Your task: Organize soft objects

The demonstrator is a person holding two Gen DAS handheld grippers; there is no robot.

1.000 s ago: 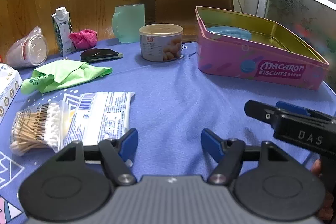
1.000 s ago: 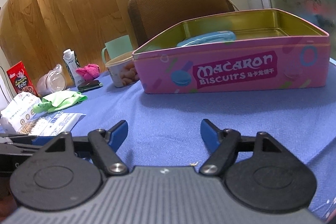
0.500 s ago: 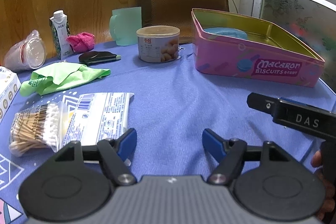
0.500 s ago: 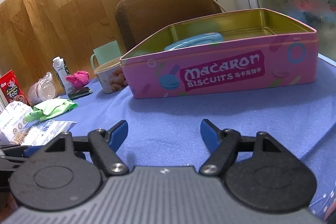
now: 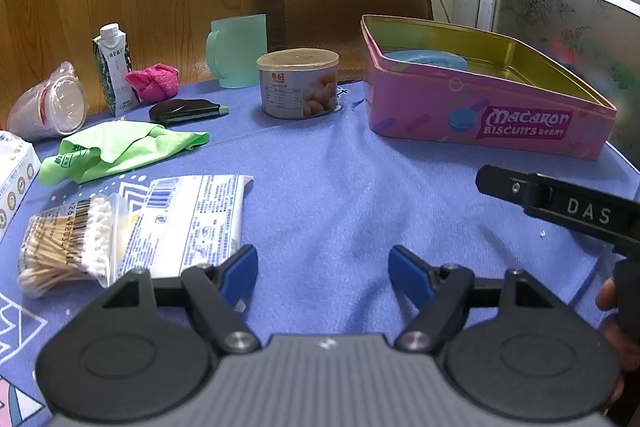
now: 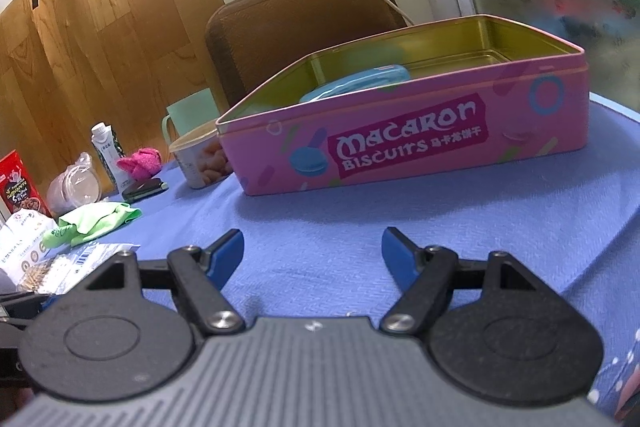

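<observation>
Green cloth [image 5: 116, 151] lies crumpled on the table [image 5: 340, 195], well left of the pink biscuit tin [image 5: 480, 111]; it looks limp and light, best pinched at a raised fold. Left tongs [image 5: 322, 269] have just been opening, nothing between them. Right tongs [image 6: 312, 255] stand apart, empty, near the tin.

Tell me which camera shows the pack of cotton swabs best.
The left wrist view: the pack of cotton swabs lies near and whole, white tips and barcode clear. The right wrist view catches only a sliver of it at the left edge, behind that gripper's body.
</observation>
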